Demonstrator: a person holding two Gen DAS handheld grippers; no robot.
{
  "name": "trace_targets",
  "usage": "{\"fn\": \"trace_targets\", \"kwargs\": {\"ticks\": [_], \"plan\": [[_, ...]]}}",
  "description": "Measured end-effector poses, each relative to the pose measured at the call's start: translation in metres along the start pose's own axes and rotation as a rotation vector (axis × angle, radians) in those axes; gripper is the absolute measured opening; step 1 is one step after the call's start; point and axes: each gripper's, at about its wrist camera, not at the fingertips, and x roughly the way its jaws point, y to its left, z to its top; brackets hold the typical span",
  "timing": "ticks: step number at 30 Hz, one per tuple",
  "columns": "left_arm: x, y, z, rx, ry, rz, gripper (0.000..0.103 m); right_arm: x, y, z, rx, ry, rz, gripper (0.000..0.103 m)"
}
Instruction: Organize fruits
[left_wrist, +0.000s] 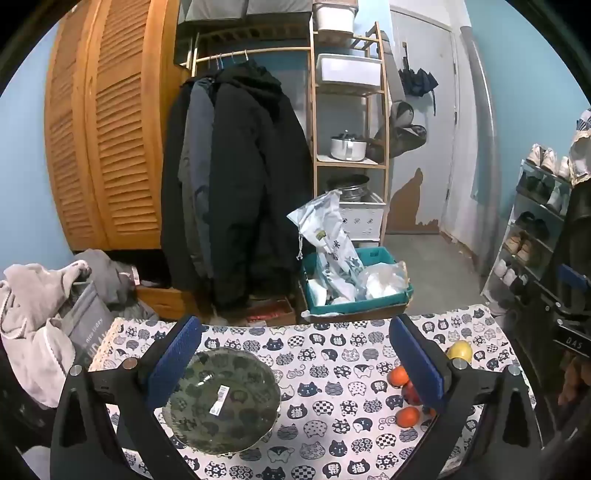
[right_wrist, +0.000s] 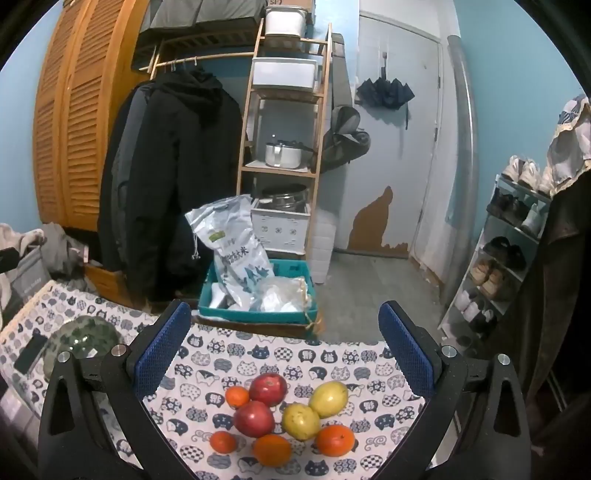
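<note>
Left gripper (left_wrist: 291, 354): jaws wide, holding nothing, above the glass bowl (left_wrist: 221, 402).
Right gripper (right_wrist: 284, 343): jaws wide, holding nothing, over the fruit.
Fruit: two apples (right_wrist: 268, 388), two yellow fruits (right_wrist: 328, 398), four oranges (right_wrist: 272, 449) clustered, well apart from the bowl.
Tablecloth (right_wrist: 369, 369): cat-patterned, under the bowl.

My left gripper (left_wrist: 293, 354) and right gripper (right_wrist: 284, 343): black angular frames, silver round screws, textured blue pads (right_wrist: 162, 350) on both fingers.
</note>
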Motion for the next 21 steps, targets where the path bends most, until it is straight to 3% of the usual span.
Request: {"fn": "trace_targets", "kwargs": {"ticks": [21], "plan": [[-0.006,-0.0077,0.0073,0.003,-0.015,0.001,0.102,0.0049,0.0033,-0.0002,-0.021,0.01,-0.009,0.1]]}}
